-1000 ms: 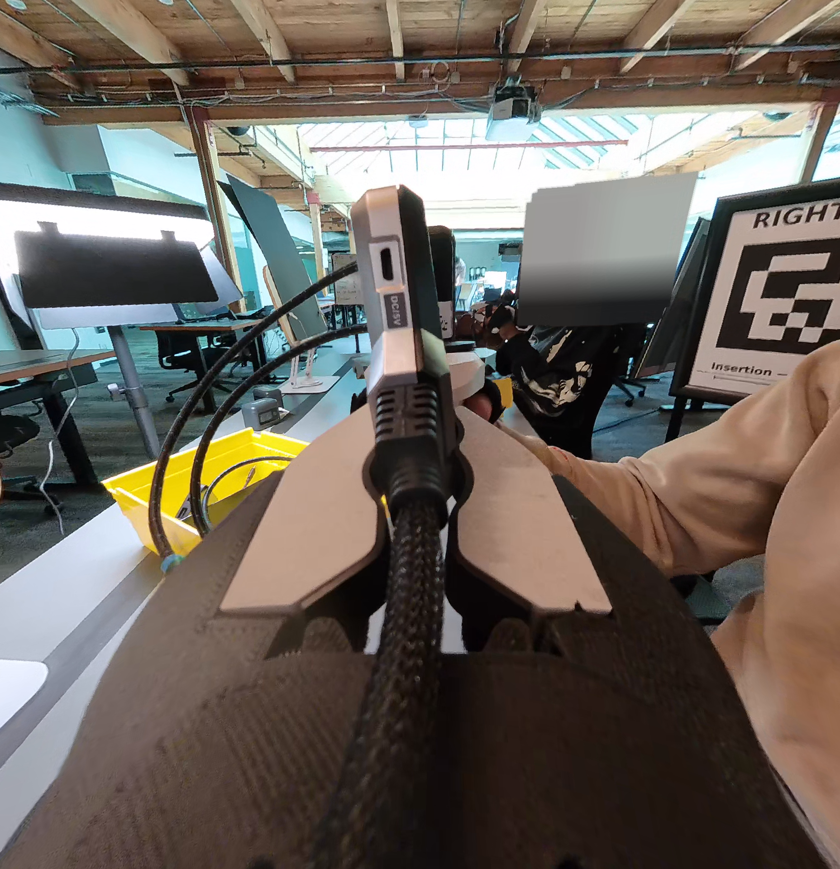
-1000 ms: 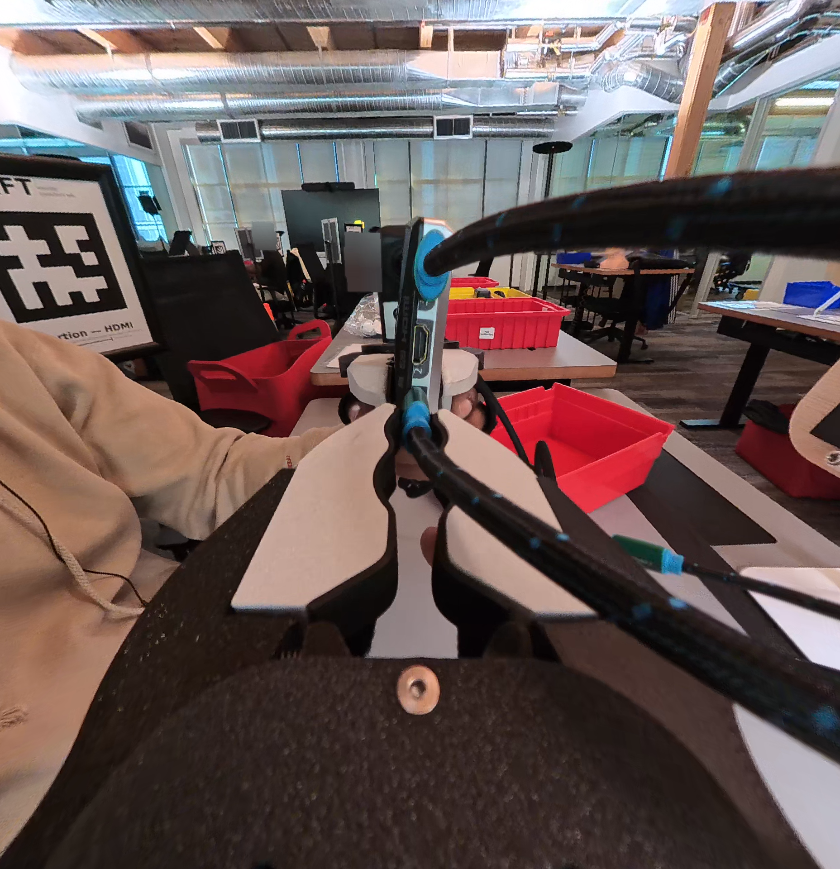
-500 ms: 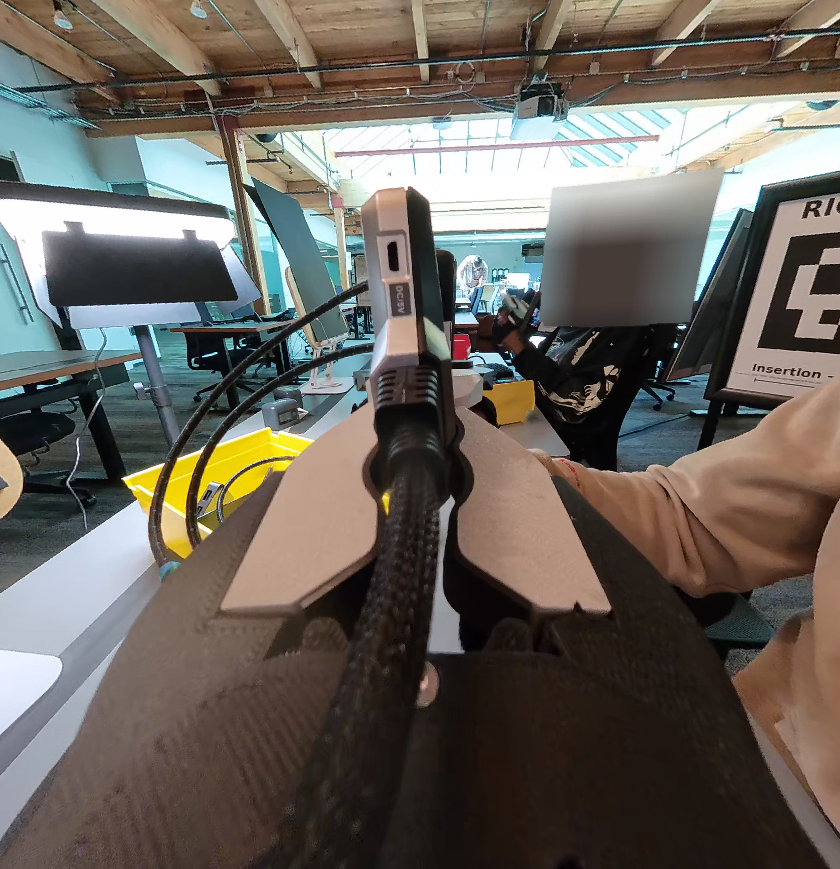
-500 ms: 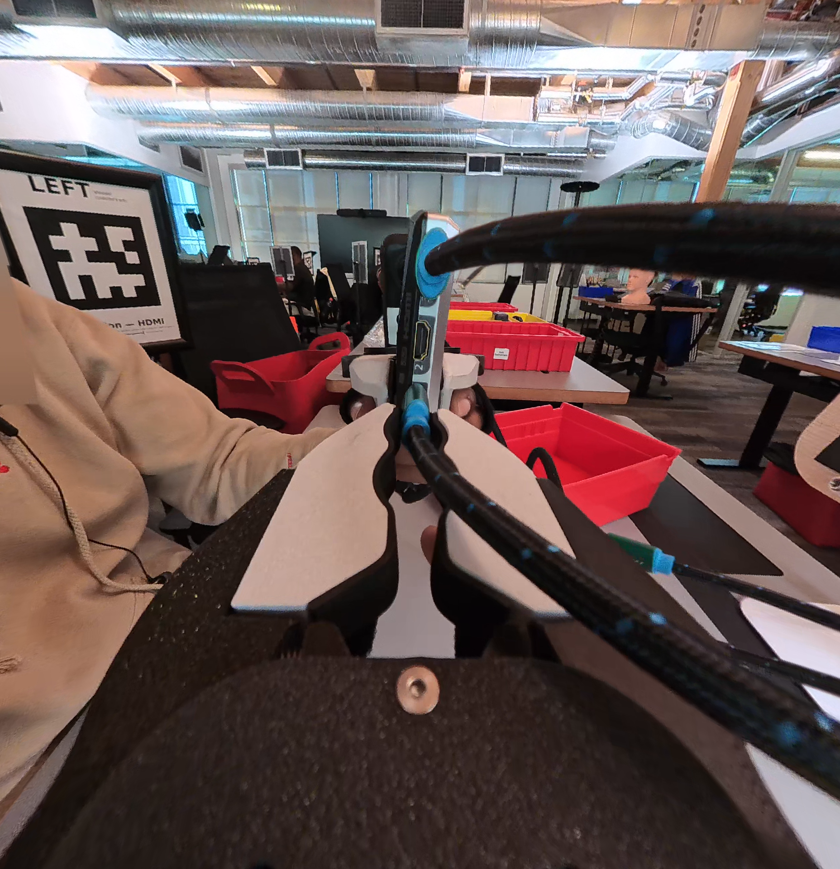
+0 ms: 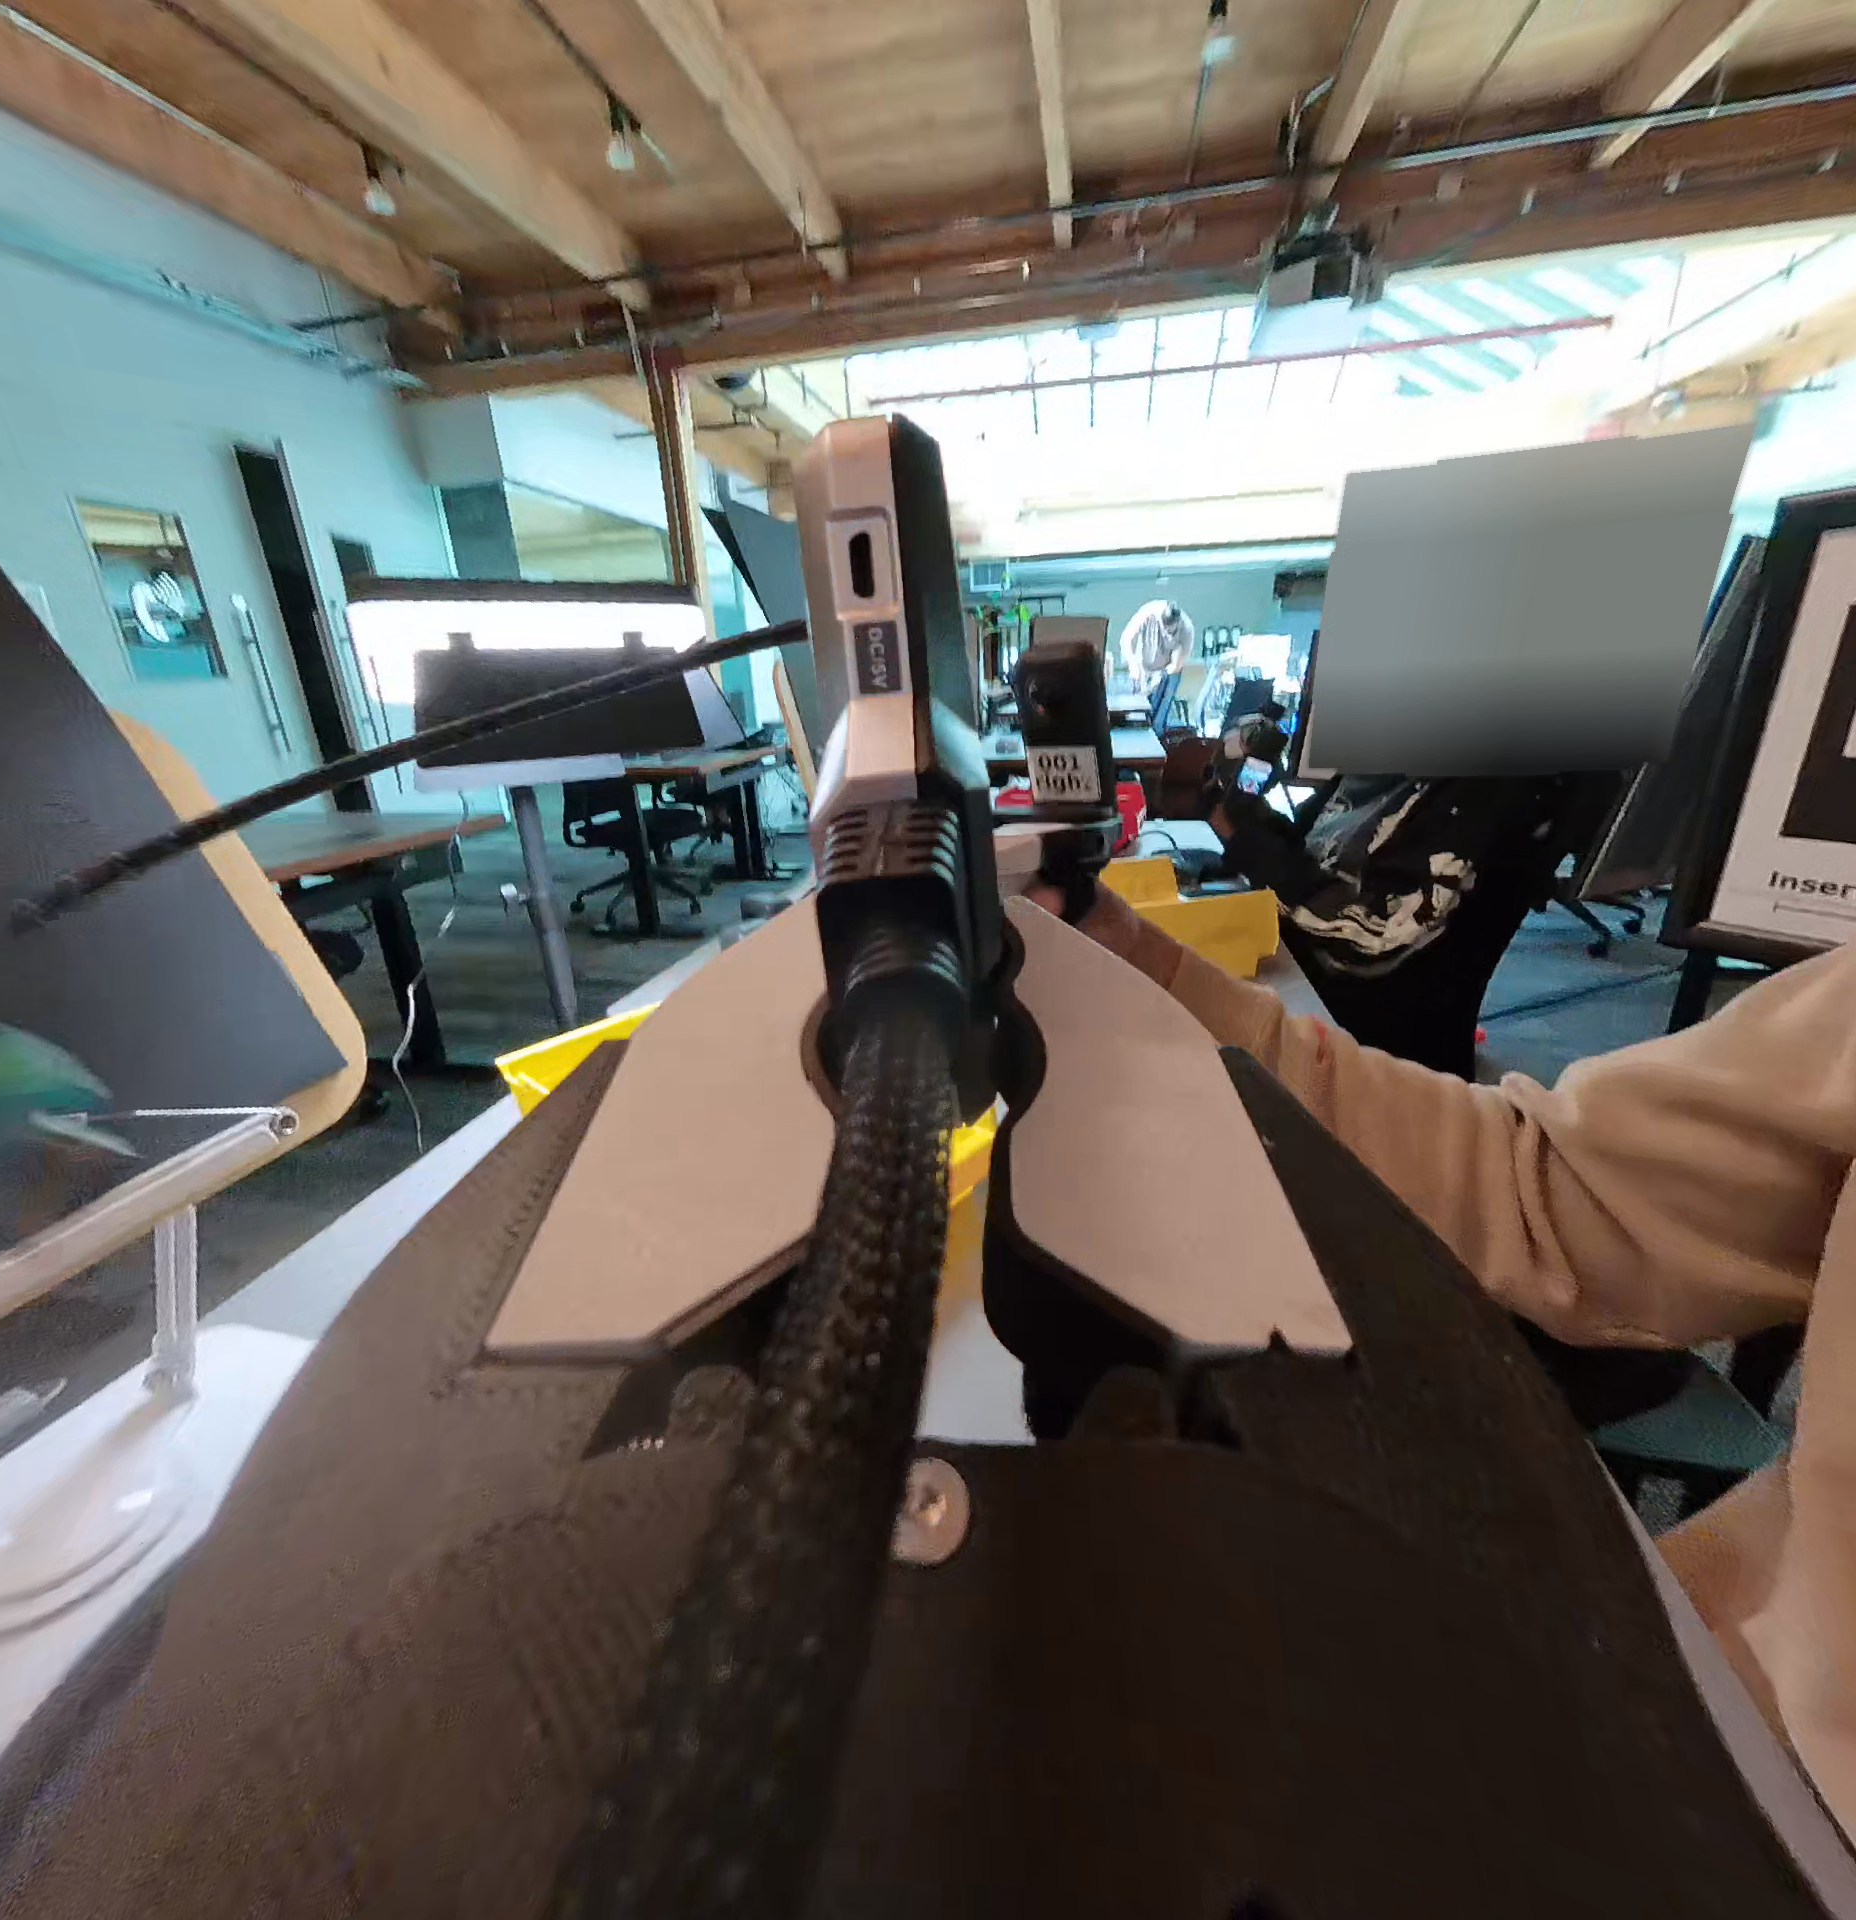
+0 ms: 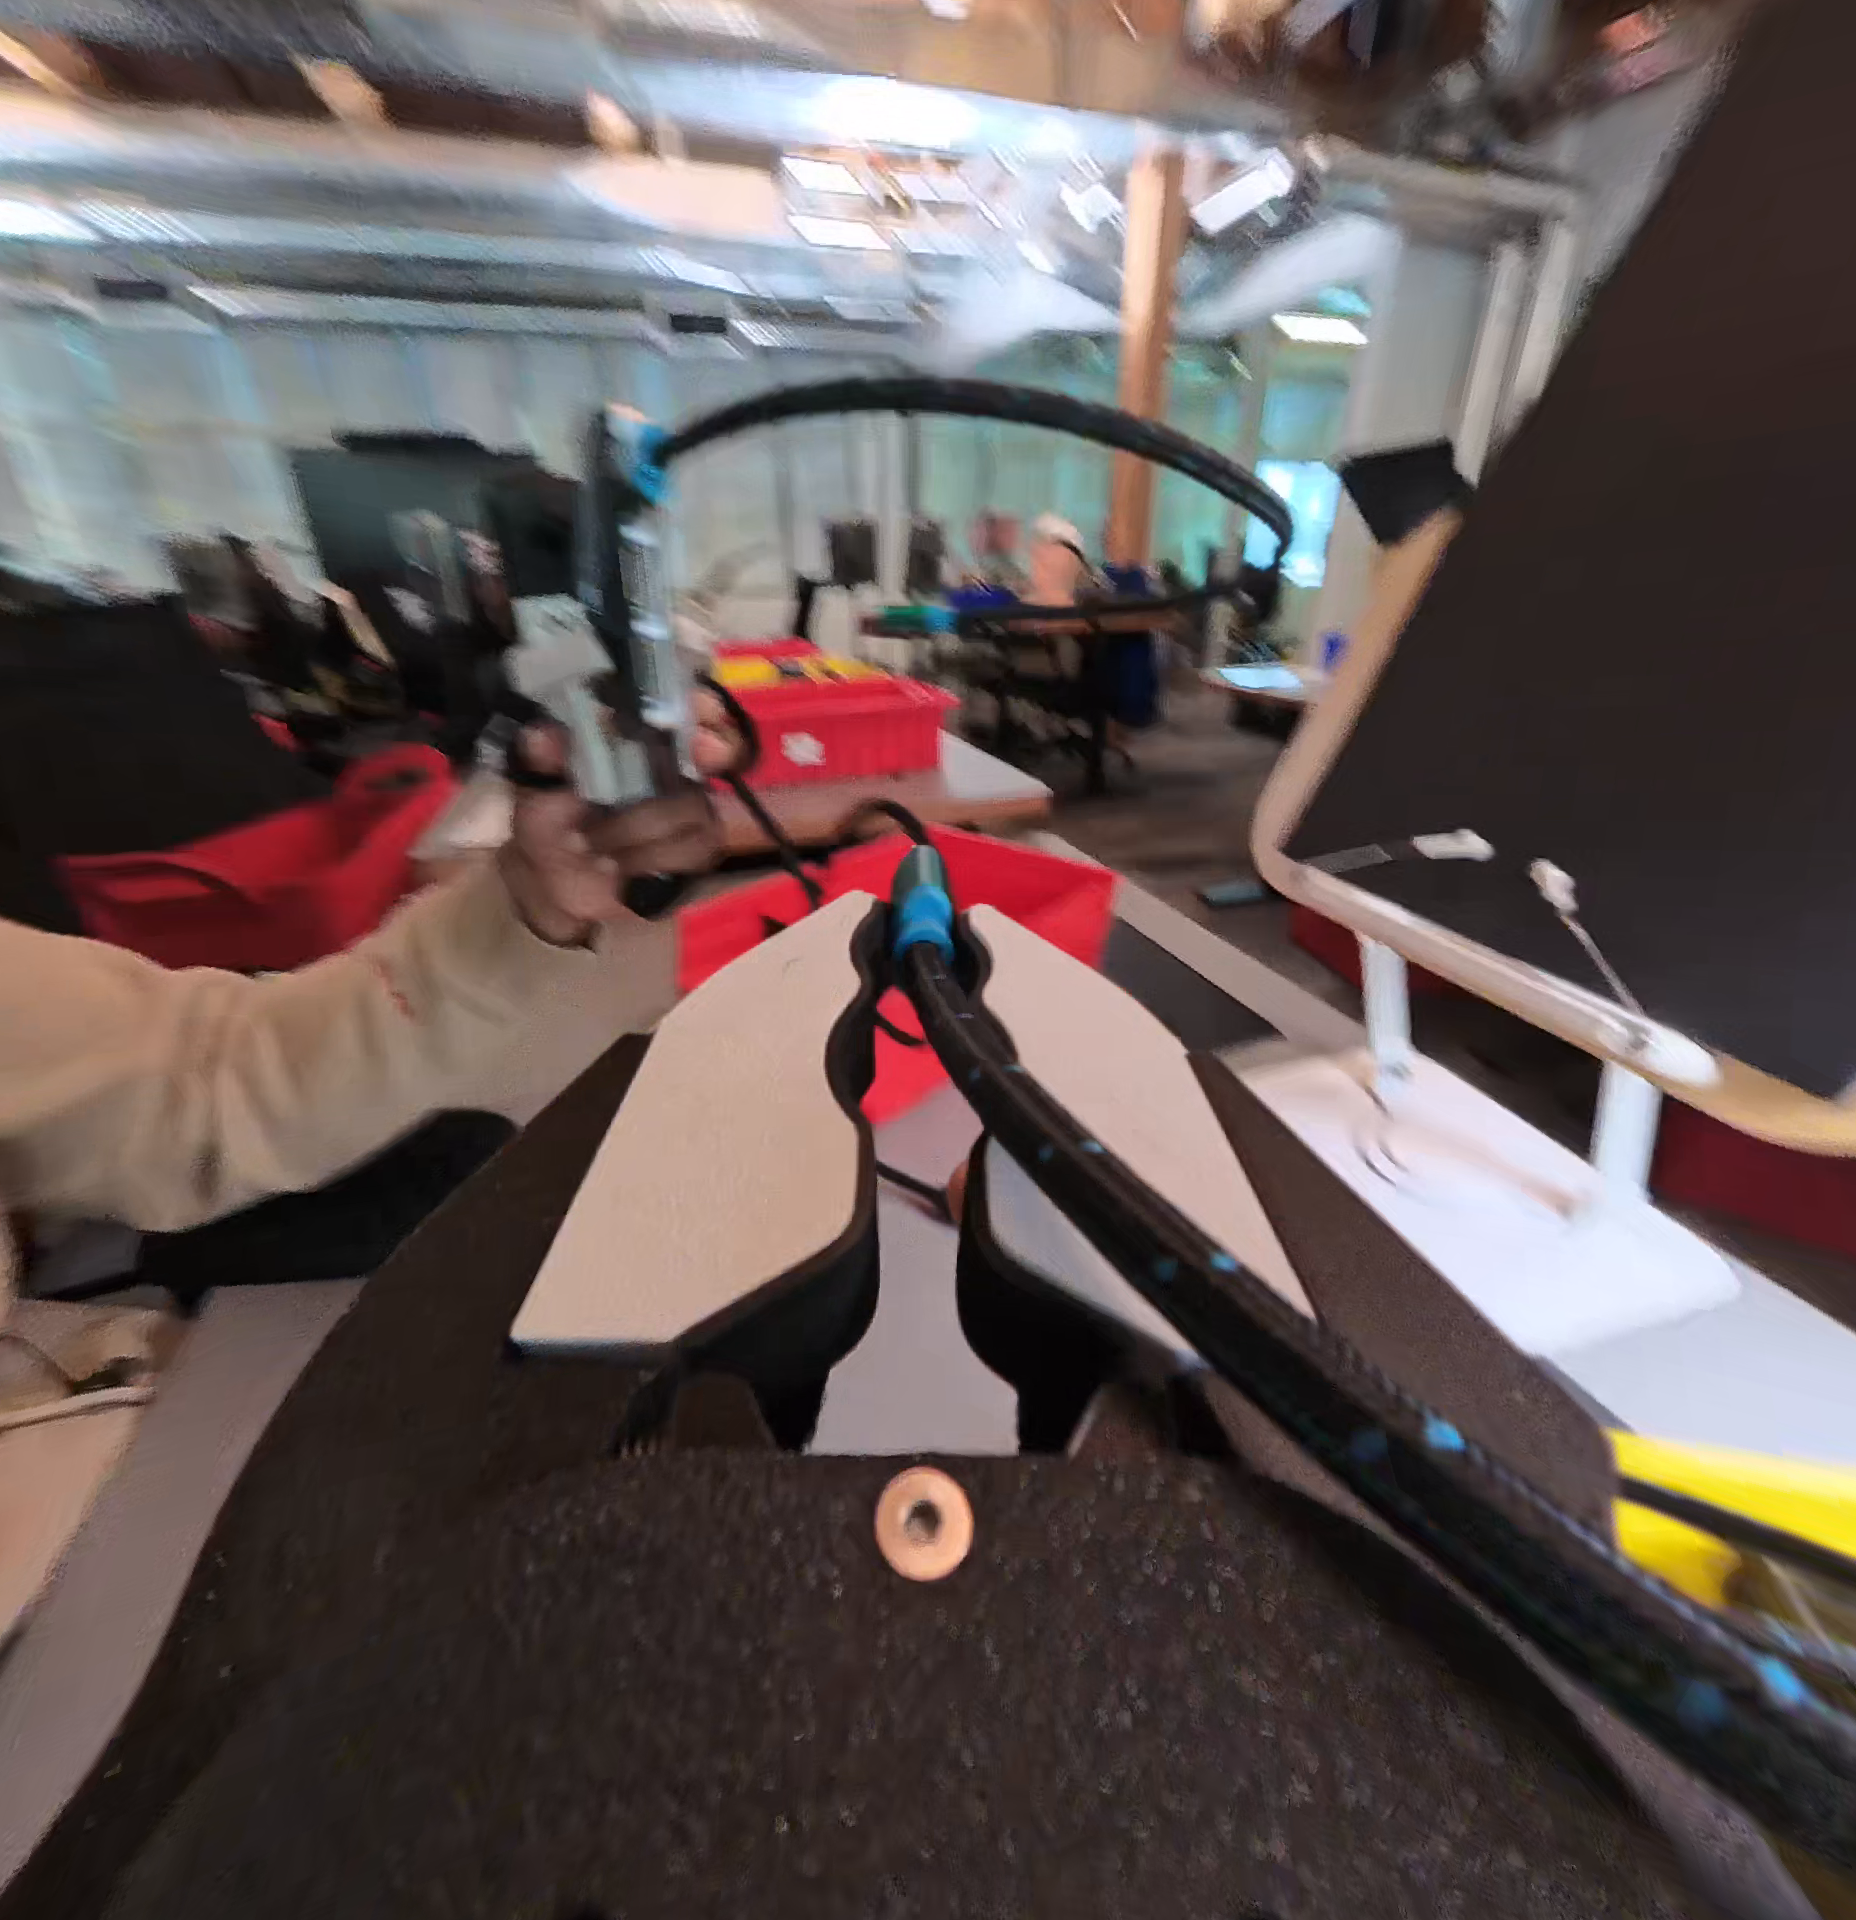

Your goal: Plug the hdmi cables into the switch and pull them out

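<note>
In the left wrist view my left gripper is shut on the black plug of a black braided HDMI cable. That plug sits in the lower end of the silver switch, which stands upright above the fingers. In the right wrist view my right gripper is shut on a blue-collared HDMI plug, free of the switch and apart from it, to its lower right. A second blue-collared cable arches out of the switch's top. The right wrist view is blurred.
A tilted black board with a wooden rim stands on a white stand at the right; another is at the left. Red bins and yellow bins sit on the tables. A beige sleeve reaches across. A framed marker sign stands far right. My right fingertips sit around 15 cm from my left ones.
My right gripper has drawn its blue plug out of the switch and swung away to the right. My left gripper still holds the black plug with the switch and has turned leftward.
</note>
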A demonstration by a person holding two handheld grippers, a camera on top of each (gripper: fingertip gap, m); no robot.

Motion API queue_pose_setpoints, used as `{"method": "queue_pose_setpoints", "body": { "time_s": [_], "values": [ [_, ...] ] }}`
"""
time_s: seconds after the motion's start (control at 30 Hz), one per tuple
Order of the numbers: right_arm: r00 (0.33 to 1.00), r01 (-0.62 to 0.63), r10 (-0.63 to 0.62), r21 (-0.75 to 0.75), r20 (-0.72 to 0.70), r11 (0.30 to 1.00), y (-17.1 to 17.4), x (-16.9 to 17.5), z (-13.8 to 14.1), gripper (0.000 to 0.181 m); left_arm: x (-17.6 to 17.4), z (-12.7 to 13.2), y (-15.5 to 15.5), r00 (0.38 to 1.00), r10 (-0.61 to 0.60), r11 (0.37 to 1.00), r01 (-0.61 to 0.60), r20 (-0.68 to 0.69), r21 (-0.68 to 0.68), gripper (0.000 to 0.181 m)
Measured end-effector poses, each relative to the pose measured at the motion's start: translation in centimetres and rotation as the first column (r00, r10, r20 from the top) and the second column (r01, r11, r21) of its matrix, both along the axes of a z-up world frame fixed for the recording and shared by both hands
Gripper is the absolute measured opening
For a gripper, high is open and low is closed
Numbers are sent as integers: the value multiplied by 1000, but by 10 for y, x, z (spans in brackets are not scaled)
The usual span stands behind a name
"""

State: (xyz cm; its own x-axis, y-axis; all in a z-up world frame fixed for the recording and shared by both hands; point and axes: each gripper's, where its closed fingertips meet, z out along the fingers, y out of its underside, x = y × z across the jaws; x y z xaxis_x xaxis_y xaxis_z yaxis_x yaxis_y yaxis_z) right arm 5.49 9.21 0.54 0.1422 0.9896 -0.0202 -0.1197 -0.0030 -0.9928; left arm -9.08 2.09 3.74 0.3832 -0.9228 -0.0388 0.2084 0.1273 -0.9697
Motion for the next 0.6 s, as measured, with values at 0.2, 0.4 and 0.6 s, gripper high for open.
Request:
{"method": "queue_pose_setpoints", "body": {
  "time_s": [0.2,0.4,0.6],
  "values": [
    [898,310,-256,-103,357,945,41,22,-52,11,5,-7,0,998,-21,998,17,-53,-62,25],
    [583,572,-384,-26,716,820,92,46,-140,12,8,-12,4,998,-1,997,-4,-66,-73,24],
    [155,634,-295,134,943,762,111,69,-229,11,13,-19,6,995,-8,996,0,-96,-89,25]
  ]
}}
